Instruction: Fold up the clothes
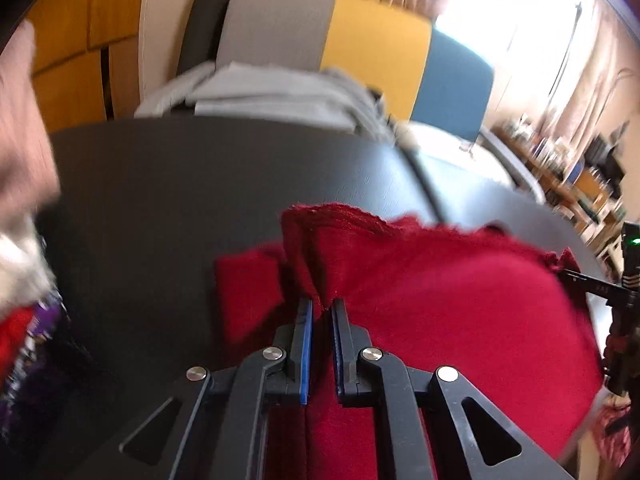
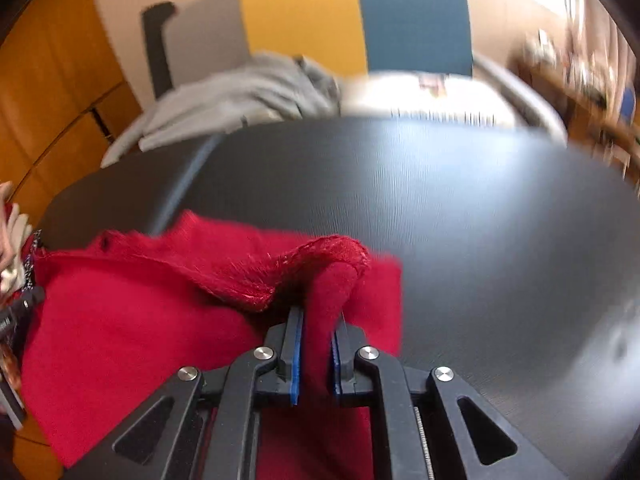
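Observation:
A red knitted garment (image 1: 440, 300) hangs stretched between my two grippers over the near part of the dark table (image 1: 200, 184). My left gripper (image 1: 322, 306) is shut on its left edge, cloth bunched between the blue pads. My right gripper (image 2: 318, 316) is shut on its right edge (image 2: 332, 280), with a hemmed fold (image 2: 280, 264) draped above the fingers. The rest of the red garment (image 2: 120, 328) spreads to the left in the right wrist view. The right gripper's tip (image 1: 592, 284) shows at the right edge of the left wrist view.
Folded grey clothes (image 1: 272, 92) lie on a sofa behind the table, with grey, yellow (image 1: 376, 44) and blue cushions. A pile of mixed clothes (image 1: 24, 288) sits at the left. Shelves (image 1: 580, 176) stand at the right. Bare dark tabletop (image 2: 460, 208) lies ahead.

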`<action>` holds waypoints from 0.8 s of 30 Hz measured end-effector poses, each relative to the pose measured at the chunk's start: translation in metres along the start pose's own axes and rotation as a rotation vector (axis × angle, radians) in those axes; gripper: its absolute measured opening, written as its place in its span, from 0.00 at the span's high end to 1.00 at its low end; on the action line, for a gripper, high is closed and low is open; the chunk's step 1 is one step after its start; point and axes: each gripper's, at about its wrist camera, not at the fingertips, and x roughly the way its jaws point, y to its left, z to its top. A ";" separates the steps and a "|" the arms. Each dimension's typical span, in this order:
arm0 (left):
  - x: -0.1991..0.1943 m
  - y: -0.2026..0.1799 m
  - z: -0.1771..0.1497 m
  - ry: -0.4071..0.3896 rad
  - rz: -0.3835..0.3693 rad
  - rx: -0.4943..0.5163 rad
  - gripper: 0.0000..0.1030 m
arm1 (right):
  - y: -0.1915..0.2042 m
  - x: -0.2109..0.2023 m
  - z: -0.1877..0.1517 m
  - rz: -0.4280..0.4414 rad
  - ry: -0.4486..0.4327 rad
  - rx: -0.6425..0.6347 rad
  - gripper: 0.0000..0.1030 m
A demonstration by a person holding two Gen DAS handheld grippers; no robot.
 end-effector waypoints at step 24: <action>0.022 -0.266 0.006 0.018 -0.377 0.623 0.46 | -0.084 -0.092 -0.146 0.685 0.065 0.163 0.54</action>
